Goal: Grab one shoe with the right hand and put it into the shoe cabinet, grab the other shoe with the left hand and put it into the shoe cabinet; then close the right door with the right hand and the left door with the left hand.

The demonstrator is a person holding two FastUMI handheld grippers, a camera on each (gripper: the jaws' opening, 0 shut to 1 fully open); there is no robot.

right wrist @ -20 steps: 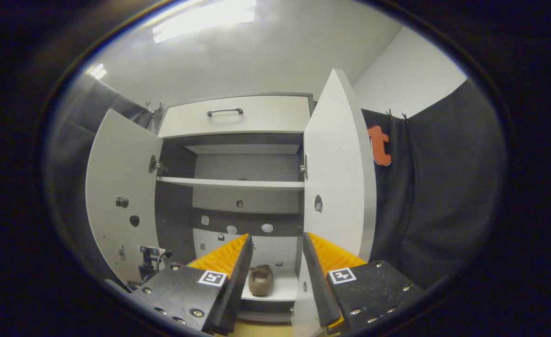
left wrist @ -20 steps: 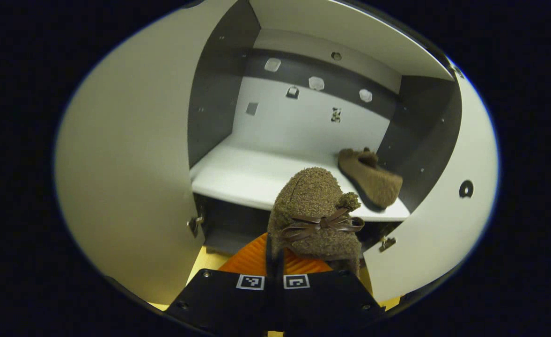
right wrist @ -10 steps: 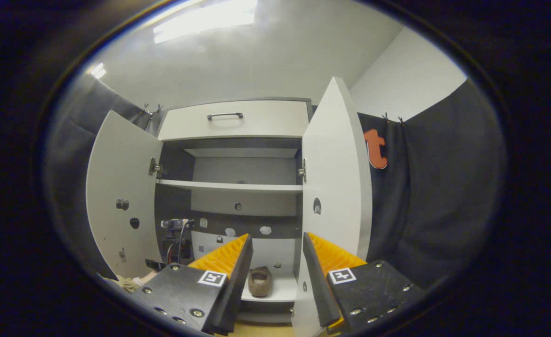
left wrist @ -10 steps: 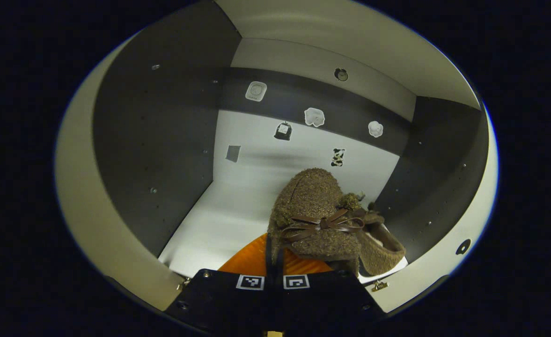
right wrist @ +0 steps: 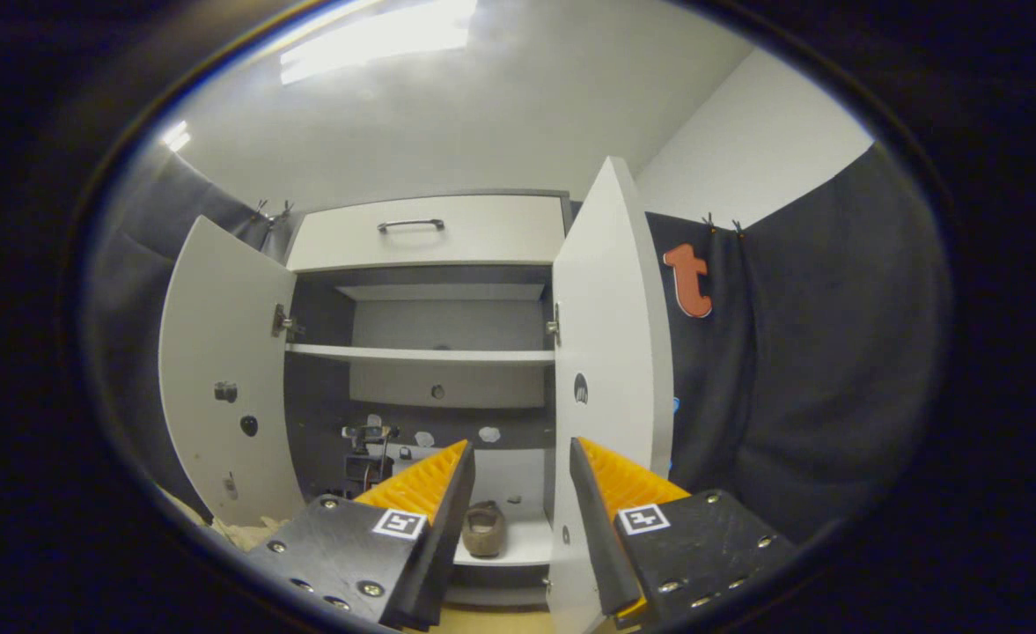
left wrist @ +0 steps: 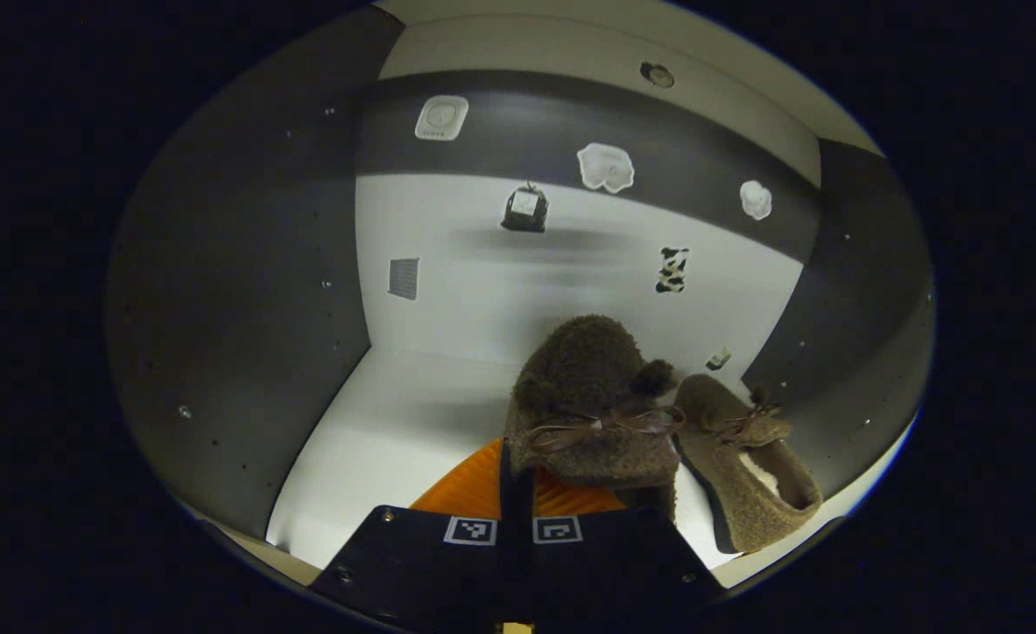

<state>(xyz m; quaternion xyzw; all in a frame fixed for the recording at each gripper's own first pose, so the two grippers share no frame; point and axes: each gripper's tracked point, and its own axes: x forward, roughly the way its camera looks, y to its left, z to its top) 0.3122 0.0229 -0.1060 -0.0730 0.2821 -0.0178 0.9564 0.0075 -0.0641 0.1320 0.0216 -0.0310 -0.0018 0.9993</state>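
The second shoe is going in. The left hand-held gripper (left wrist: 518, 493) is clamped on a fuzzy brown shoe (left wrist: 592, 396), carried inside the shoe cabinet (left wrist: 245, 291) over its lower shelf (left wrist: 394, 423). Just to that gripper's right lies the other shoe (left wrist: 746, 467); whether the two touch is hard to tell. Next it should probably lower and let go. The right hand-held gripper (right wrist: 518, 502) hangs back, fingers apart and empty, the right door (right wrist: 610, 352) just ahead of it.

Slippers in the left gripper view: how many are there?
2. One brown fuzzy slipper with a bow is held in the shut left claw above the cabinet shelf. The second slipper rests on the shelf beside it, near the right wall.
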